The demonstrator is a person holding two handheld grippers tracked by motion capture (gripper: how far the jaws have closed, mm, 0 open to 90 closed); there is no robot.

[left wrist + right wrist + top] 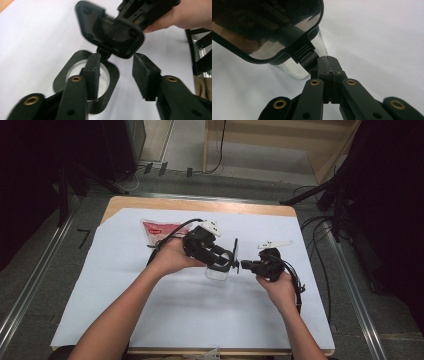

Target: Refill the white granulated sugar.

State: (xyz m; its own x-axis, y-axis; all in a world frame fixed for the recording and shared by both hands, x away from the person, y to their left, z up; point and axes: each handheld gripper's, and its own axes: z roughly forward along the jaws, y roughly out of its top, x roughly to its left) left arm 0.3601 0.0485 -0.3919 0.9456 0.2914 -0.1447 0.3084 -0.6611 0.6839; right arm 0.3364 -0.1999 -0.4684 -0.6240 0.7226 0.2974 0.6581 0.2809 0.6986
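My right gripper [329,72] is clamped on the tab of the black lid [110,30], holding it tilted up over the clear container [218,270] mid-table. My left gripper [117,75] straddles the container's rim, jaws apart, one pad [93,75] inside. A red-and-white packet [159,231] lies behind my left hand [172,256] on the white sheet [125,295]. Both forearms converge.

A white sheet [165,320] covers most of the wooden worktop [150,202]. A red-and-white packet [156,231] lies on the sheet near its far left corner. Black cables [320,240] trail on the floor right of the worktop.
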